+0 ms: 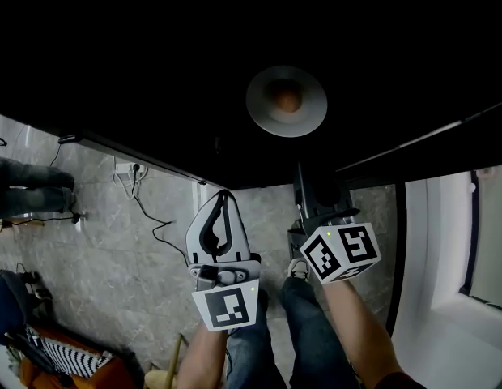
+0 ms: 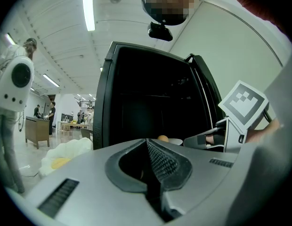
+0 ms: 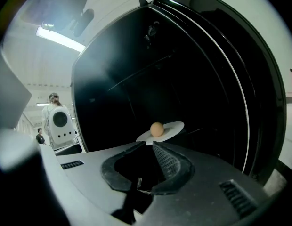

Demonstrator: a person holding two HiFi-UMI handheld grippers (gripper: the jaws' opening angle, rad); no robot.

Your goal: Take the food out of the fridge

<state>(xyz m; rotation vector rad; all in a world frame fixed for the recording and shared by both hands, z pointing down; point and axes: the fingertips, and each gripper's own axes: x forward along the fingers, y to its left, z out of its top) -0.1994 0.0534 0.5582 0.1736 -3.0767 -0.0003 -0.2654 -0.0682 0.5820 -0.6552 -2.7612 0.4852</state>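
Observation:
A round tan food item [image 1: 286, 98] lies on a pale plate [image 1: 259, 108] inside the dark open fridge [image 1: 154, 55]. In the right gripper view the food item [image 3: 157, 129] and the plate [image 3: 173, 127] sit just beyond the jaws. My right gripper [image 1: 309, 186] reaches toward the fridge below the plate, its jaws a narrow gap apart with nothing between them. My left gripper [image 1: 222, 196] hangs beside it, farther back, jaw tips touching and empty. The left gripper view shows the food item [image 2: 163, 138] past the tips, with the right gripper's marker cube [image 2: 243, 106] at the right.
A white panel [image 1: 445, 250] stands at the right of the fridge opening. On the grey floor are a power strip and cables [image 1: 128, 170] and bags [image 1: 65, 356] at lower left. The person's legs [image 1: 304, 322] are below the grippers. People stand far off [image 2: 52, 111].

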